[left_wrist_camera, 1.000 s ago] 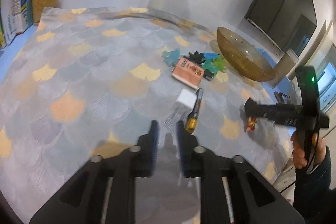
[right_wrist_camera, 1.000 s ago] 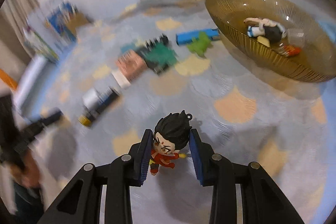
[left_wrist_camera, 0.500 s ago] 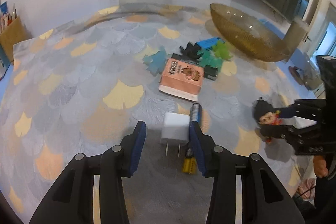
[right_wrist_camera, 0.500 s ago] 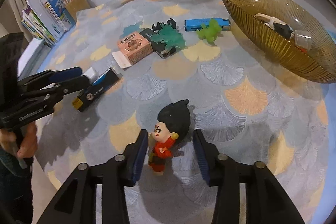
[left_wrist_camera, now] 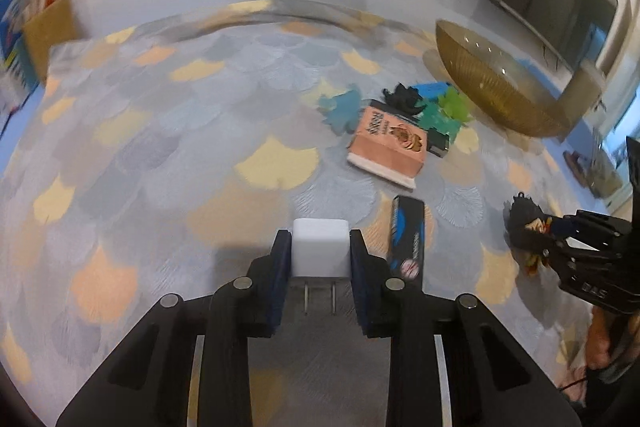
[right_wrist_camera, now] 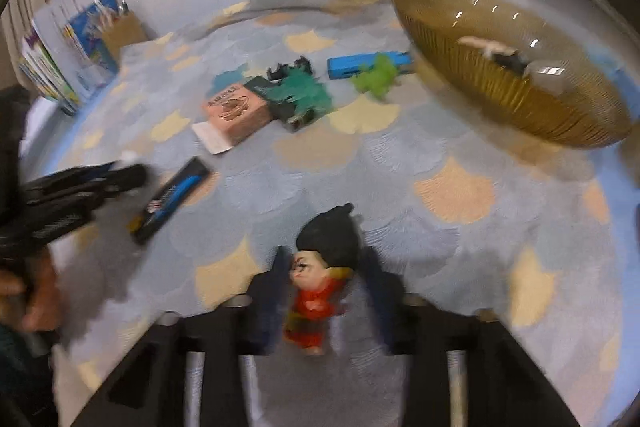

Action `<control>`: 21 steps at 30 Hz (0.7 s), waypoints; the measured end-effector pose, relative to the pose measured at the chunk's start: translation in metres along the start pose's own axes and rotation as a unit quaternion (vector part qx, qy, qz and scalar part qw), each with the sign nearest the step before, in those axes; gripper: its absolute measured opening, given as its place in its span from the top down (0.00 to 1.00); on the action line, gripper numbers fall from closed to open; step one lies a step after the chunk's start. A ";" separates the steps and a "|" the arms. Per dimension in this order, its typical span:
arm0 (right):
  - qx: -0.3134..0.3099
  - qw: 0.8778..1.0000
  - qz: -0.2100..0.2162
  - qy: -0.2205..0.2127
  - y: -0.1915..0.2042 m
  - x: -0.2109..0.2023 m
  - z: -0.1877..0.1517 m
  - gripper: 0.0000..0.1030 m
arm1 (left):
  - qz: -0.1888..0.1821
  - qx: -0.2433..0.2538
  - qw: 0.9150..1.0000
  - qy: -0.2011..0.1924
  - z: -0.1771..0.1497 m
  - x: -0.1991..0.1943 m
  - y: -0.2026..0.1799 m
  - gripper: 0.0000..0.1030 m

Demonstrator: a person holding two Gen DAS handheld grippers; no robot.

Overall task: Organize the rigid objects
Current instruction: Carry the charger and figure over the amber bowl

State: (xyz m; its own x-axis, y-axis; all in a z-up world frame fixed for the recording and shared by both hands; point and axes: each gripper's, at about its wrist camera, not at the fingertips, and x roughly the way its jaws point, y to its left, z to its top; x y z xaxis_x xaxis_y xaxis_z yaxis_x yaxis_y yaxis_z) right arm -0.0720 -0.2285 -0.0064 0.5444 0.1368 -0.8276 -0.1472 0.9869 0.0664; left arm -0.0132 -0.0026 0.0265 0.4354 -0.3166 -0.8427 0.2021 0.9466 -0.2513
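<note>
The left gripper (left_wrist_camera: 319, 251) has just been closing, and its fingers (left_wrist_camera: 280, 259) now pinch the white plug (left_wrist_camera: 319, 247) by its two flat sides, with the metal prongs (left_wrist_camera: 319, 297) pointing back toward the camera. The plug sits on the counter (left_wrist_camera: 200, 147), which is covered by a scalloped cloth, just beside a dark tube (left_wrist_camera: 408, 237). It looks like a hard, smooth, light block; flat parallel faces suit the pads, though glossy plastic may slip if the squeeze is slack. Taking it by the body and not by the prongs seems the sound choice.

The right gripper (right_wrist_camera: 322, 279) has likewise just been closing, around the figurine (right_wrist_camera: 320, 275), a small doll with a big black head and red body. The frame is blurred, but the fingers (right_wrist_camera: 276, 275) appear to press on either side of the head. The doll is probably rigid and light, yet top-heavy and rounded, so a hold on the head could let it swivel; thin limbs may be the fragile parts.

The bowl (right_wrist_camera: 500, 95), ribbed and amber, stands well apart at the far right and already holds a few small items, so it is likely the destination. It looks like glass or hard plastic, so pieces are better set in than dropped. A pink box (right_wrist_camera: 236, 111), green toys and a blue bar lie between.
</note>
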 end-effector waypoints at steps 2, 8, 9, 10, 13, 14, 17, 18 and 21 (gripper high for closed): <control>-0.022 1.000 0.010 -0.018 0.007 -0.007 0.001 0.69 | 0.004 -0.013 1.000 -0.002 -0.005 -0.006 0.010 0.76; -0.090 0.995 0.051 0.001 0.012 -0.012 0.000 0.69 | -0.021 -0.049 0.998 -0.017 -0.017 -0.012 0.027 0.76; -0.086 0.995 0.044 0.006 0.008 -0.009 -0.001 0.69 | -0.020 -0.047 0.999 -0.018 -0.017 -0.012 0.026 0.76; -0.078 0.996 0.035 0.009 0.002 -0.008 -0.002 0.68 | -0.017 -0.044 0.999 -0.018 -0.017 -0.011 0.025 0.75; -0.037 0.998 0.046 0.007 -0.020 -0.013 -0.005 0.48 | -0.010 -0.038 0.999 -0.021 -0.017 -0.010 0.022 0.75; -0.020 0.999 0.044 0.004 -0.029 -0.017 -0.008 0.41 | -0.009 -0.037 0.999 -0.022 -0.017 -0.010 0.022 0.75; 0.022 0.999 0.034 -0.001 -0.043 -0.023 -0.015 0.34 | -0.009 -0.032 0.999 -0.025 -0.019 -0.011 0.021 0.73; 0.041 0.998 0.047 0.006 -0.045 -0.022 -0.019 0.34 | -0.007 -0.031 0.999 -0.026 -0.019 -0.011 0.021 0.72; 0.064 0.995 0.076 0.007 -0.037 -0.018 -0.027 0.31 | -0.002 -0.028 0.999 -0.026 -0.020 -0.011 0.019 0.71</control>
State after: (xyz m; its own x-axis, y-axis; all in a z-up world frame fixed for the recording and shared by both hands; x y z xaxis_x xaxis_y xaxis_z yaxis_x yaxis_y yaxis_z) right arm -0.0988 -0.2699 -0.0094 0.5128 0.2857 -0.8096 -0.1209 0.9576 0.2613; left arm -0.0316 0.0200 0.0219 0.4808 -0.3216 -0.8157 0.1550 0.9468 -0.2820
